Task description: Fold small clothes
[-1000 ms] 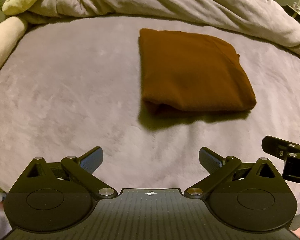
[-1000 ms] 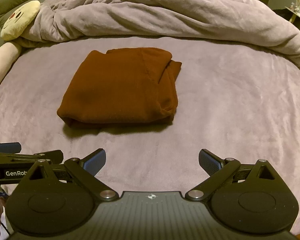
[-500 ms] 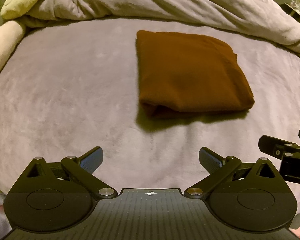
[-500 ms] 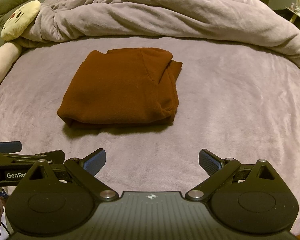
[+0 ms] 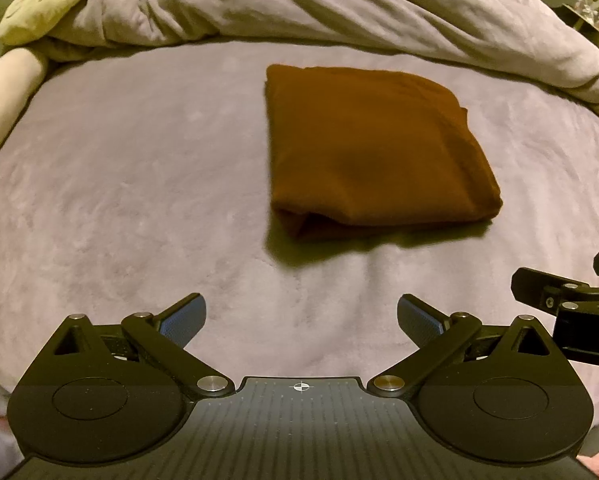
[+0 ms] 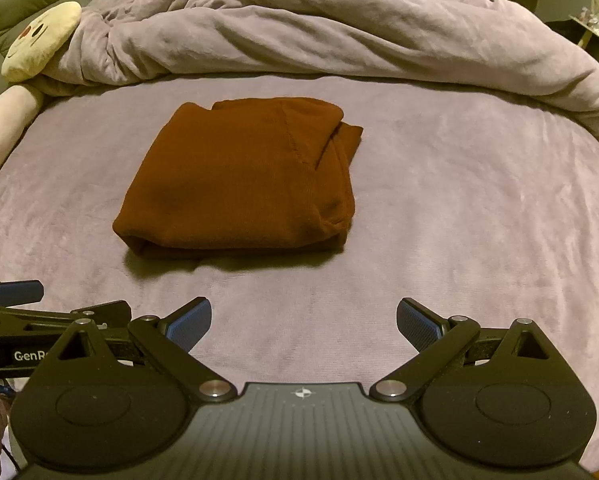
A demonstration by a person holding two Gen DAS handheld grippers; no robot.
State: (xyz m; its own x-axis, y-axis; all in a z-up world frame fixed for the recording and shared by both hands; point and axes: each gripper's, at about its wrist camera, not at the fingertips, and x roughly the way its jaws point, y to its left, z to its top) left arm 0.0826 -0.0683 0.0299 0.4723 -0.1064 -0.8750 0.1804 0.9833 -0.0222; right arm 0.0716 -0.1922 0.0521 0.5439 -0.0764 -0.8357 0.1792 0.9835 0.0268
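1. One bed (image 6: 459, 208) fills most of both views; its flat top is covered by a lilac plush sheet.
2. One large duvet (image 6: 339, 36) of the same lilac colour lies bunched in a long roll along the far side of the bed.
3. One brown garment (image 6: 243, 176), the small cloth of the task, lies folded into a thick, almost square packet on the sheet, in the middle of the bed and in front of the duvet without touching it. In the right wrist view a sleeve or flap sticks out a little at its far right corner.
4. Two tongs are in view, both low over the near part of the bed and both empty.
   - The left tongs (image 5: 301, 318) are spread wide, with bare sheet between the blue pads. The garment (image 5: 375, 148) lies ahead of them and a little to the right, well apart from the pads.
   - The right tongs (image 6: 303, 320) are also spread wide. The garment lies ahead of them and a little to the left, with a strip of sheet between.
   - The two tongs are side by side: part of the right one shows at the right edge of the left wrist view, and part of the left one at the left edge of the right wrist view.
5. One pale yellow plush pillow (image 6: 39, 44) with a drawn face rests at the far left end of the duvet.
6. One cream bolster (image 5: 7, 84) lies along the left edge of the bed.
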